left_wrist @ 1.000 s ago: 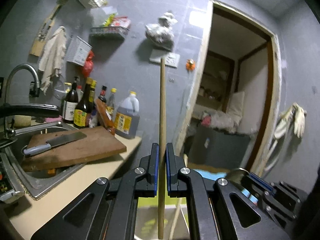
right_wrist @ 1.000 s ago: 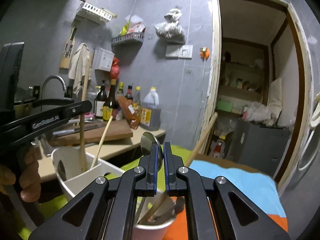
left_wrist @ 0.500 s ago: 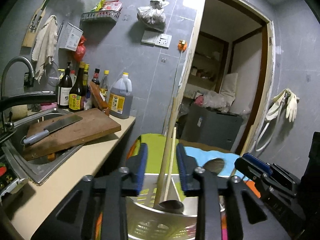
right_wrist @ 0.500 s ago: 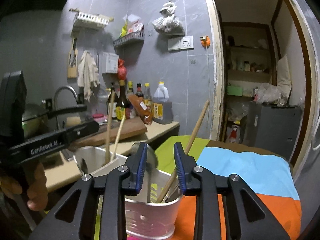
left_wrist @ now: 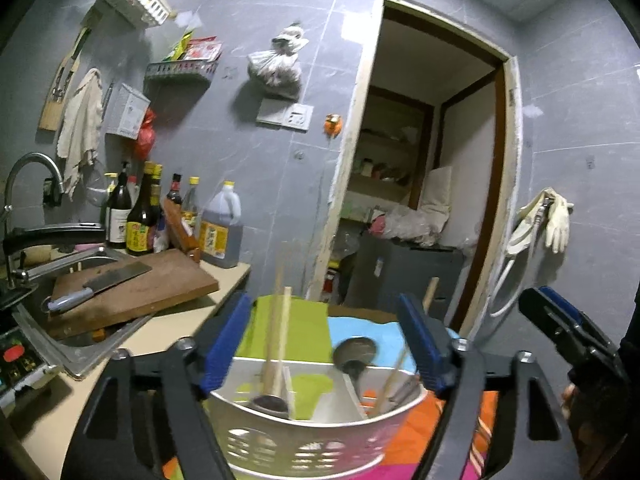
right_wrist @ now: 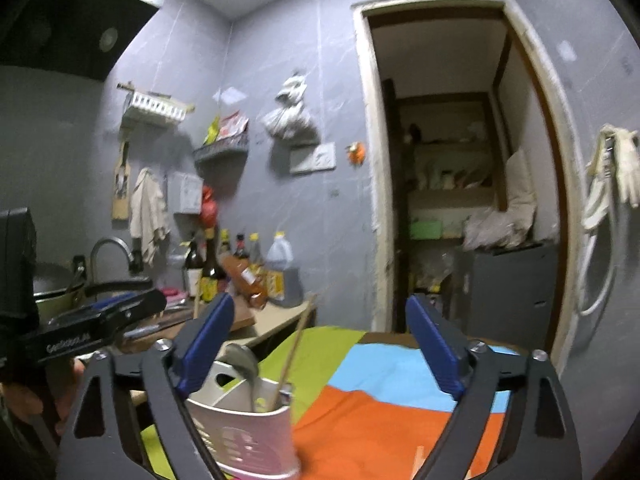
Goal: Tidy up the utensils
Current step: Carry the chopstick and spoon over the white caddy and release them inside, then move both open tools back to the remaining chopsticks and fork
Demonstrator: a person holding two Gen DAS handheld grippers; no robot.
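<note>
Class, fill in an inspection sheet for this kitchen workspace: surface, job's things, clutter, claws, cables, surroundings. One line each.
Surface: multicoloured cloth under the holder.
Job's things: white holder with chopsticks, a spoon and a ladle standing in it.
Clutter: cleaver on board; bottles.
Claws: left claw open; right claw open; both empty.
Cables: nothing seen.
Surroundings: grey wall, doorway, hanging gloves.
</note>
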